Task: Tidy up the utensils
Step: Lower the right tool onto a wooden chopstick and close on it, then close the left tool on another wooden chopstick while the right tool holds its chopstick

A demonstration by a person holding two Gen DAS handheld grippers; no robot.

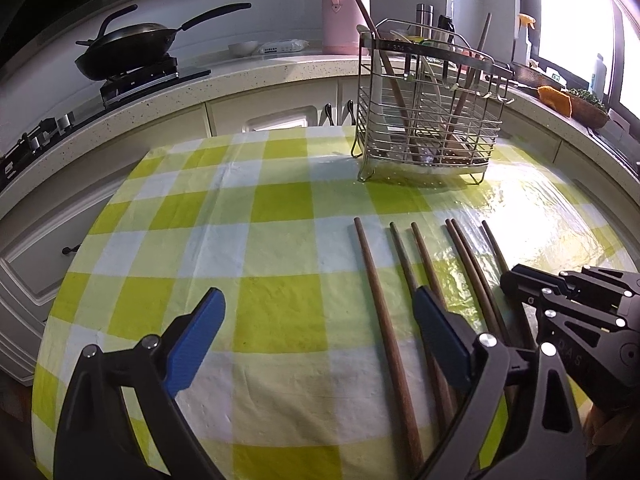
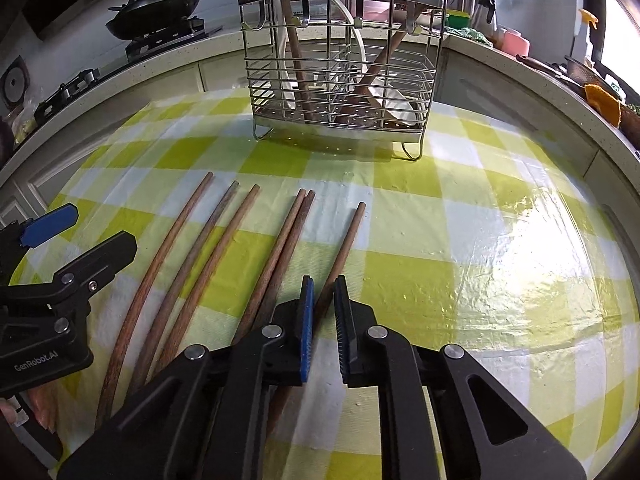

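Several brown wooden chopsticks (image 1: 384, 320) lie side by side on the green-and-white checked tablecloth (image 1: 260, 240). My left gripper (image 1: 318, 296) stands open low over the cloth. The leftmost chopstick lies between its blue pads (image 1: 200, 328), untouched. My right gripper (image 2: 323, 284) is shut on the rightmost chopstick (image 2: 350, 236), which rests on the cloth. In the left wrist view the right gripper (image 1: 560, 304) shows at the right edge. A wire utensil holder (image 2: 340, 80) stands at the far side of the table and holds wooden spoons and a white utensil.
Behind the table runs a speckled counter (image 1: 240, 76) with a black wok (image 1: 128, 46) on a stove and a pink thermos (image 1: 344, 8). To the right are bottles, an orange cloth (image 1: 554, 98) and a basket by the window. Bare cloth lies left and right of the chopsticks.
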